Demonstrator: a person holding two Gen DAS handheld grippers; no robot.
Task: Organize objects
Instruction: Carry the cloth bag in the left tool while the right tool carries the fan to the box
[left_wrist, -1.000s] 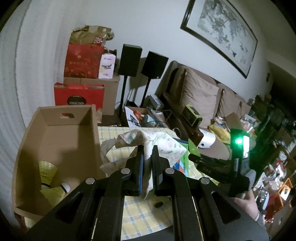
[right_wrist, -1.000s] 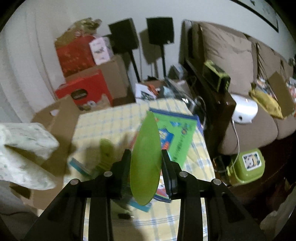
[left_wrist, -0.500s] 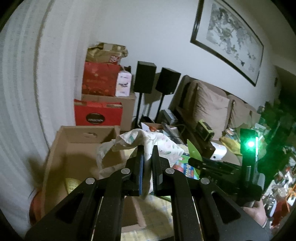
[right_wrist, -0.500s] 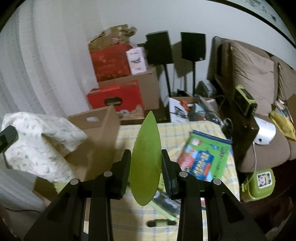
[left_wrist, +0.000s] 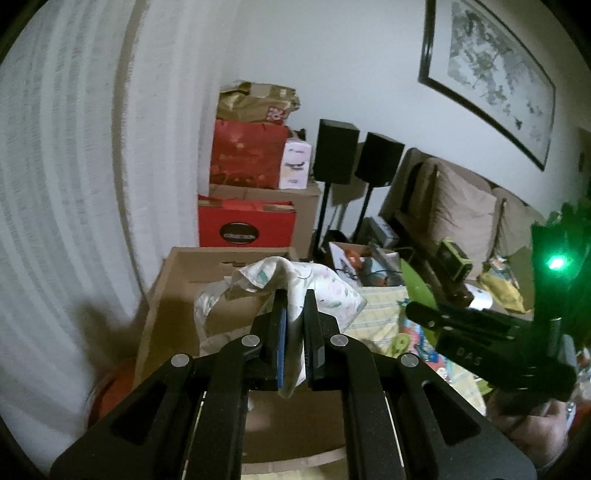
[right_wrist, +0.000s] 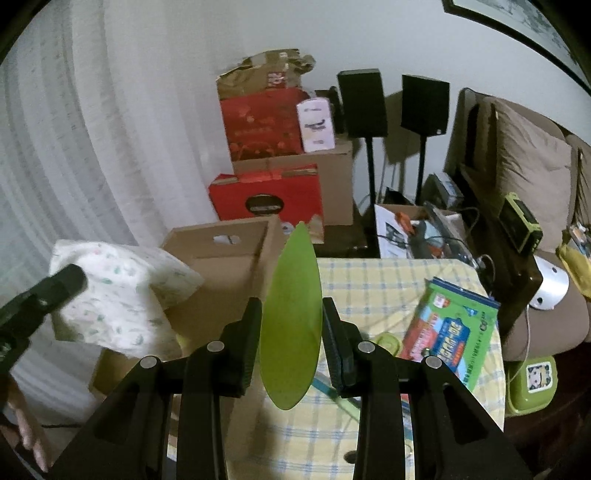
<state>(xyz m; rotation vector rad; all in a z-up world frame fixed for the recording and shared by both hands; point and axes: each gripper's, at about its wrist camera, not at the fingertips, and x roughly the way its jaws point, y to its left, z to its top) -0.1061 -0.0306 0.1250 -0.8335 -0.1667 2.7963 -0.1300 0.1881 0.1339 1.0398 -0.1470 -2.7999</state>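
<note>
Cloth (left_wrist: 314, 284) in raised left tongs (left_wrist: 293, 314)

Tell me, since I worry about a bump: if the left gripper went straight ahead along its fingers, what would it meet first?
Probably the far wall of the cardboard box. The left gripper, shut on the floral cloth, points over the open box; depth is uncertain.

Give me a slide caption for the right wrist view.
Right gripper holds a green leaf-shaped piece upright above the checkered table, cardboard box and floral cloth to its left.
</note>
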